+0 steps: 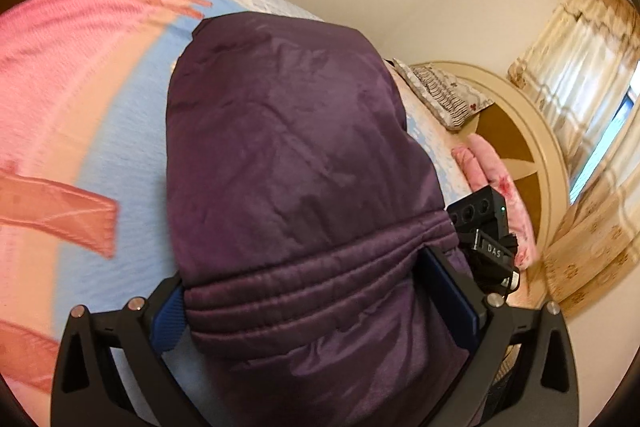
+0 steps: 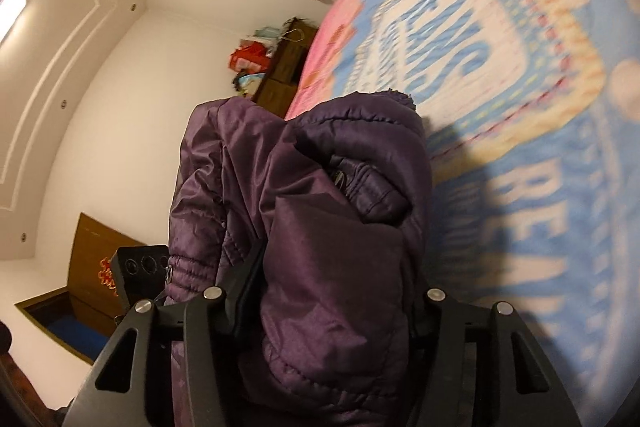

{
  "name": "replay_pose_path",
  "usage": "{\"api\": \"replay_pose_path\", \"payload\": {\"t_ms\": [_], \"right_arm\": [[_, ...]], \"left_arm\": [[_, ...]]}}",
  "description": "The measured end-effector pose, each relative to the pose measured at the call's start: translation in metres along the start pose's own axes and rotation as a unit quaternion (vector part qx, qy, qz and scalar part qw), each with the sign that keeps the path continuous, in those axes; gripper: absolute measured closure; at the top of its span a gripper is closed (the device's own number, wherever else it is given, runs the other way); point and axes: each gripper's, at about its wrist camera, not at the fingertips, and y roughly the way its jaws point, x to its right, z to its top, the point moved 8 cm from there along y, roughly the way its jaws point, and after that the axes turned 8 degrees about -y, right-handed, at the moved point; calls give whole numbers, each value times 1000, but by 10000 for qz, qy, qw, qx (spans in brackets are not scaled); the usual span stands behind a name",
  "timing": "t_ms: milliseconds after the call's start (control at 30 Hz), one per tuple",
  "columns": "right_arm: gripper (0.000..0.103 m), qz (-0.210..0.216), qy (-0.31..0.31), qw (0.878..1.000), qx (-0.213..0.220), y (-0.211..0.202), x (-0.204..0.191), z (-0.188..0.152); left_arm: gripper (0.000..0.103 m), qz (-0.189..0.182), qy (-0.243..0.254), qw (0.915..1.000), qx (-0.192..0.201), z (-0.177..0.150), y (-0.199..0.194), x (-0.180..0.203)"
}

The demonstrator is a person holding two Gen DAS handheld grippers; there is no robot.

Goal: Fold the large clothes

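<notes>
From the left wrist view, the left gripper (image 1: pixel 326 291) stands wide with the stitched hem band of the purple padded jacket (image 1: pixel 288 147) bunched between its blue pads (image 1: pixel 452 291); the cloth fills the gap and both pads seem to press on it, so I read it as a wide pinch. The jacket's broad panel stretches away over the blue and pink bedspread (image 1: pixel 108 147), and the other gripper's black body shows just past the hem on the right. From the right wrist view, the right gripper (image 2: pixel 332 311) has thick folds of the same jacket bulging between its half-spread jaws; whether the pads truly bite the fabric I cannot tell, since the cloth hides them. To do this fold well, I would keep both hands level, hold the hem taut between them, and lay the panel flat on the bedspread before letting go.
</notes>
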Motion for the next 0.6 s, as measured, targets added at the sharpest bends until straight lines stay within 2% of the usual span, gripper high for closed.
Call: {"api": "replay_pose_path", "payload": {"t_ms": [267, 600], "right_arm": [[48, 437, -173, 9987, -175, 56, -51, -20], [48, 718, -465, 9947, -575, 142, -115, -32]], "left_arm": [[0, 564, 255, 9975, 339, -7, -59, -20], [0, 968, 253, 9916, 817, -6, -114, -64]]}}
